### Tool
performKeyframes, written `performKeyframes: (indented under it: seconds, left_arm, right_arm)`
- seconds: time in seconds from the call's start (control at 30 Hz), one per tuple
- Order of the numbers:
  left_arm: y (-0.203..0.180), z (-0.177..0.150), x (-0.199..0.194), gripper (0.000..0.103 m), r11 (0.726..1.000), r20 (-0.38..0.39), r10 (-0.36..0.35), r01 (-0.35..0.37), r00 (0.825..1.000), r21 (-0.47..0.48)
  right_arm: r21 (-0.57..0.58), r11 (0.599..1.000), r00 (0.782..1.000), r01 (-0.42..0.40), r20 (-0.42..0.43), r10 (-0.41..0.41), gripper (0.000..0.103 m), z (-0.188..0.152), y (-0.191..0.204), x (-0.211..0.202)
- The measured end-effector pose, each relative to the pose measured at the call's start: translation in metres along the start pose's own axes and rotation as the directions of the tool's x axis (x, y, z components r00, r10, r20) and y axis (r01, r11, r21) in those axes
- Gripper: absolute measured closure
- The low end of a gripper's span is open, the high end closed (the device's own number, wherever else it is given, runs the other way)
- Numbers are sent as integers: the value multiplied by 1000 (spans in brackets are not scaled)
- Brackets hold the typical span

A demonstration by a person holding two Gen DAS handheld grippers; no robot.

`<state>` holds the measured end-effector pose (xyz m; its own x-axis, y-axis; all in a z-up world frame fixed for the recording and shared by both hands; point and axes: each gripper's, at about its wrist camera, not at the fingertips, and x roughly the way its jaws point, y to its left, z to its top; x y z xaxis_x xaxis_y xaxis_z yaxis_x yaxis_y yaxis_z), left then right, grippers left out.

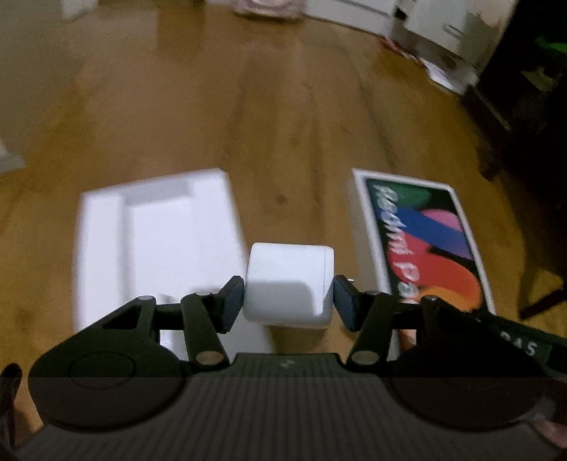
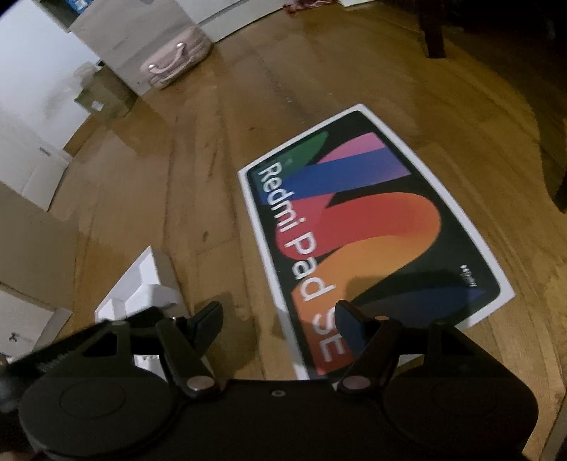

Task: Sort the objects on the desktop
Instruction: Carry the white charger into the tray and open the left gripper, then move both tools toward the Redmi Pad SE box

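Observation:
My left gripper (image 1: 288, 301) is shut on a white charger plug (image 1: 288, 283), held above the wooden floor between a white moulded box tray (image 1: 156, 244) on the left and a Redmi Pad SE box lid (image 1: 425, 241) on the right. A metal prong shows at the charger's right side. My right gripper (image 2: 278, 322) is open and empty, hovering over the near left edge of the Redmi Pad SE box lid (image 2: 372, 230). The white tray (image 2: 141, 287) shows at the left behind its left finger.
The wooden floor (image 1: 283, 106) stretches ahead. White cardboard boxes (image 1: 436, 32) stand at the far right and dark furniture legs (image 1: 496, 142) at the right. In the right wrist view a pink case (image 2: 177, 64) and white cabinets (image 2: 32, 117) stand at the far left.

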<state>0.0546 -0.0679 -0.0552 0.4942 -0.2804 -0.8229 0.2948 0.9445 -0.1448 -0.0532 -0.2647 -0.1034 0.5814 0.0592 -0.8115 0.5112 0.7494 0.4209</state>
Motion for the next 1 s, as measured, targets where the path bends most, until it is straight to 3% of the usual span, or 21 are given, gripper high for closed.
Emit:
performKeyframes:
  seconds: [0.07, 0.2, 0.33, 0.47, 0.53, 0.6, 0.77, 1.0]
  left_arm:
    - [15, 2, -3, 49, 999, 2, 35, -35, 999, -31]
    - [51, -1, 1, 49, 991, -11, 30, -31, 999, -131]
    - [66, -7, 10, 49, 988, -27, 82, -84, 996, -127]
    - [80, -10, 22, 50, 984, 5, 38, -36, 999, -177]
    - [84, -6, 26, 59, 982, 50, 10, -1, 999, -187]
    - [85, 1, 27, 59, 984, 87, 2, 13, 996, -179]
    - [84, 10, 28, 59, 989, 55, 1, 7, 999, -150]
    - [83, -6, 31, 55, 984, -6, 32, -32, 999, -177]
  right_arm:
    - [-12, 1000, 1000, -3, -8, 3, 28, -1, 6, 1]
    - [-37, 999, 1000, -17, -16, 16, 28, -3, 15, 1]
    - [-52, 999, 1000, -12, -25, 11, 28, -6, 21, 4]
    - [-62, 998, 999, -5, -42, 3, 28, -10, 25, 10]
    - [-70, 998, 999, 0, -48, -4, 28, -12, 26, 12]
    - [-85, 996, 999, 5, -51, -10, 28, -13, 28, 11]
    - [-73, 997, 998, 29, -52, -33, 28, -11, 23, 17]
    - [-51, 999, 997, 6, -75, -10, 28, -17, 26, 27]
